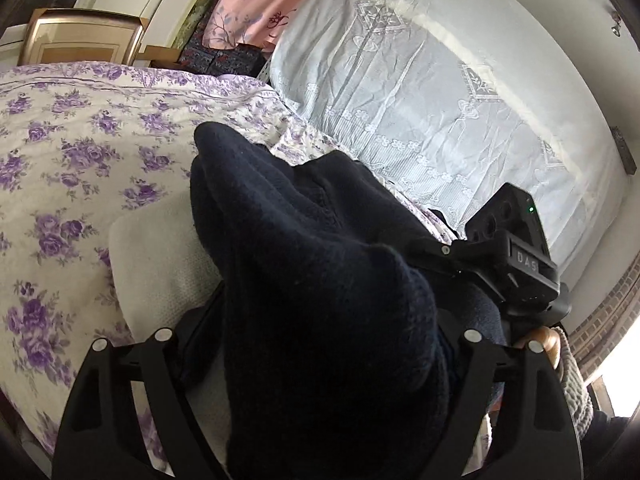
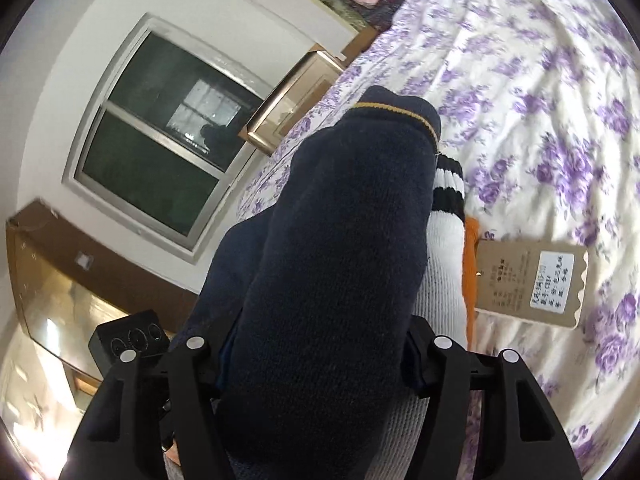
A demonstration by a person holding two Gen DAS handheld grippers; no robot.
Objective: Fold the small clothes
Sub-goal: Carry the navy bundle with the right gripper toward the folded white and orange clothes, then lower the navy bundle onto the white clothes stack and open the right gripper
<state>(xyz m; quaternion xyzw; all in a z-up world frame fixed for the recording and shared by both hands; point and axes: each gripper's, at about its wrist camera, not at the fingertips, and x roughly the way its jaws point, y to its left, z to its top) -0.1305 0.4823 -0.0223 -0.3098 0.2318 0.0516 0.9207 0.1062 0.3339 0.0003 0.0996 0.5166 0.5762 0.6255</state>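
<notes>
1. Dark navy knitted cloth fills the space right in front of the left claw and runs between its two arms. The fingertips are hidden under the cloth, so I cannot tell if the pads press on it.
2. In the right wrist view the same kind of navy garment passes between the arms of the right claw and hides its tips too. Whether this claw is clamped on it I cannot tell.
3. This garment has a thin yellow stripe near its far edge.
4. Just beside the navy garment, on its right in the right wrist view, lies a white sock with black bands.
5. Next to the sock is an orange piece and a brown paper tag with writing.
6. All these things rest on a bed with a purple flower cover.
7. In the left wrist view a cream cloth lies on the bed just left of the navy cloth.
8. Beyond the navy cloth stands a pale blue pillow.
9. On the right of the navy cloth in that view, the black body of the other gripper is near.
</notes>
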